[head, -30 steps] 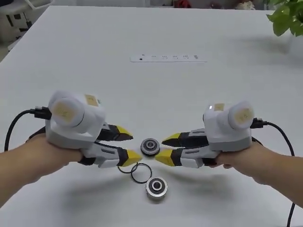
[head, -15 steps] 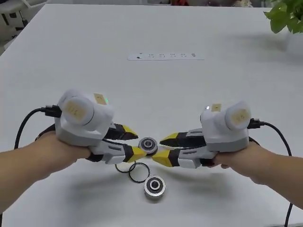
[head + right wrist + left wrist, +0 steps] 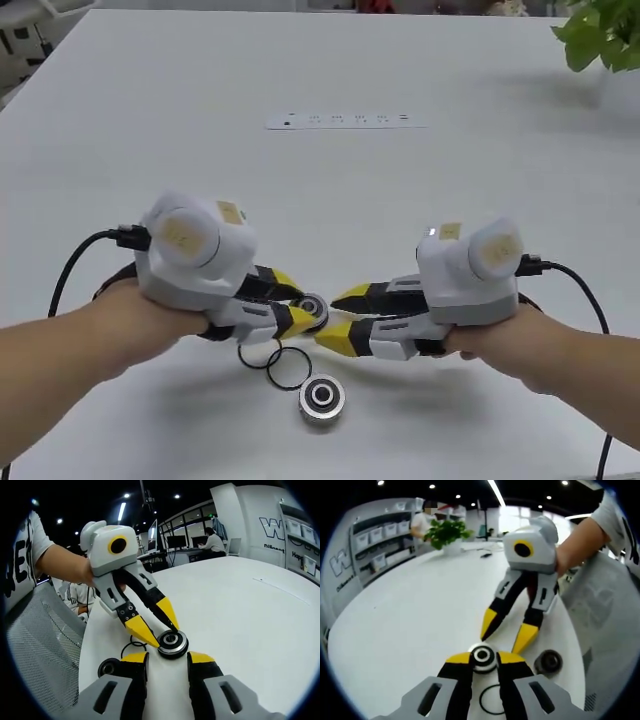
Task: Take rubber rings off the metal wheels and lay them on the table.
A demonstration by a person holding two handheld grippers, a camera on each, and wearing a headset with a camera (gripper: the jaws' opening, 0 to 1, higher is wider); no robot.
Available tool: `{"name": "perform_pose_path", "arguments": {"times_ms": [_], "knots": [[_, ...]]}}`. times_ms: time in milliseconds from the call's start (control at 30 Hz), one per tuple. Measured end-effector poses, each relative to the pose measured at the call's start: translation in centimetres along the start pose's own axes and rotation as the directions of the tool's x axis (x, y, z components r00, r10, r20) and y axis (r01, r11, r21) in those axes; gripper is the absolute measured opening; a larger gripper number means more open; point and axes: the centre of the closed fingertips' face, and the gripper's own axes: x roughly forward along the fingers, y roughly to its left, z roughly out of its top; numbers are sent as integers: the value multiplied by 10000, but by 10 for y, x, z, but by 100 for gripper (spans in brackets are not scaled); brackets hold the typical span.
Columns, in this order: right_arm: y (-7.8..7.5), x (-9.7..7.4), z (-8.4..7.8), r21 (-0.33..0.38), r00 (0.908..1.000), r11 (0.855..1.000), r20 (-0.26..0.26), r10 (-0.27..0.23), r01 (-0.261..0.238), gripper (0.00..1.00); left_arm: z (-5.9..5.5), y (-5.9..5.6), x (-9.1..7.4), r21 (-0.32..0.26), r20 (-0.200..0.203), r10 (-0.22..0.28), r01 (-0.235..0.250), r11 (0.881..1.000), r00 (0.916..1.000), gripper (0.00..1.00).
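L gripper fingers pinch metal wheel low over surface; R gripper fingers spread, tips just beside it. 2nd wheel and loose rubber ring lie near

The first metal wheel is a small round disc with a dark outer band and a bright ring around its hub. It sits flat on the white tabletop, pinched at its sides between the yellow jaw tips of the left gripper. The second metal wheel lies flat at 6 o'clock from it, apart. Two thin black rubber rings lie flat and overlapping, at 11 o'clock from the second wheel.
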Motion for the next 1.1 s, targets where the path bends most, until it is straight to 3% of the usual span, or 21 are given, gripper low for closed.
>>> {"name": "perform_pose_path", "arguments": {"times_ms": [133, 867, 1100], "knots": [[-1, 0, 0, -7, 10000, 10000, 3, -45, 45, 28, -3, 2, 3, 13, -136, 53, -52, 10000, 9999, 18], [-5, 15, 2, -347, 9987, 9981, -35, -502, 501, 28, -2, 5, 6, -265, 87, 480, -477, 9985, 9988, 14], [-5, 15, 1, -375, 9984, 9978, -137, -545, 539, 23, 0, 4, 5, -308, 97, 546, -543, 9980, 9985, 14]]}}
